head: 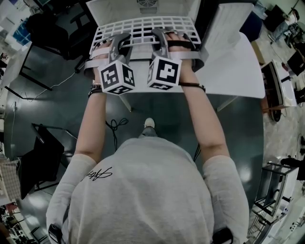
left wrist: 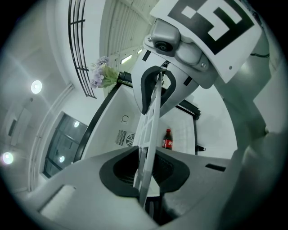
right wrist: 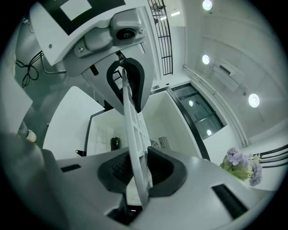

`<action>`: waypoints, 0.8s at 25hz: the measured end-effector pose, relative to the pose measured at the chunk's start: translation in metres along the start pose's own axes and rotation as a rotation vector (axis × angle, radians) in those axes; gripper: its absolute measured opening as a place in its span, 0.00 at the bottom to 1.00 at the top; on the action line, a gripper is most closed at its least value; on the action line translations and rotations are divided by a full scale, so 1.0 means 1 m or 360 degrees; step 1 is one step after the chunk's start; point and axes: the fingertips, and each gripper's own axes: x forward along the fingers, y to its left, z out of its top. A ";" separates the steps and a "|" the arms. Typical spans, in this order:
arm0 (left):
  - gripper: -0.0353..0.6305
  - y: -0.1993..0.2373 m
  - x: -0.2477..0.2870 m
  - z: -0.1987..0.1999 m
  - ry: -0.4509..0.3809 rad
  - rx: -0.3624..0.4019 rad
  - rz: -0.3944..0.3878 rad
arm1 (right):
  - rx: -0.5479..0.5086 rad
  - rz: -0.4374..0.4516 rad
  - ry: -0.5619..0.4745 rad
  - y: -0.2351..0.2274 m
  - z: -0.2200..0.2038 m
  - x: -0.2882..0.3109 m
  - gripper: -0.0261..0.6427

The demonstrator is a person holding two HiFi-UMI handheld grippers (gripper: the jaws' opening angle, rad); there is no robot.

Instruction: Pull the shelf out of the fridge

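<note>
Left hand-held gripper [left wrist: 146,168] and right hand-held gripper [right wrist: 139,173], side by side, pinch the shelf [head: 143,26] at its near edge.

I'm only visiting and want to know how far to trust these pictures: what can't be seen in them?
- Head view: the near edge of the shelf, covered by the left tool and the right tool.
- Head view: the inside of the fridge, cut off by the top edge.
- Right gripper view: the bottle, too small and dark to read its label.

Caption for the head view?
Two-handed grasp: left tool and right tool grip the white shelf at the open fridge.
</note>
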 end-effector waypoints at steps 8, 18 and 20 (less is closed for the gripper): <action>0.13 -0.009 -0.008 0.001 -0.0016 -0.0010 0.0000 | -0.0022 -0.0020 0.0007 0.005 0.001 -0.010 0.13; 0.13 -0.027 -0.017 0.010 -0.0030 -0.0030 -0.0029 | -0.0020 0.0010 0.0036 0.020 -0.006 -0.027 0.13; 0.13 -0.030 -0.019 0.011 -0.0032 -0.0032 -0.0036 | -0.0018 0.0013 0.0036 0.022 -0.007 -0.029 0.13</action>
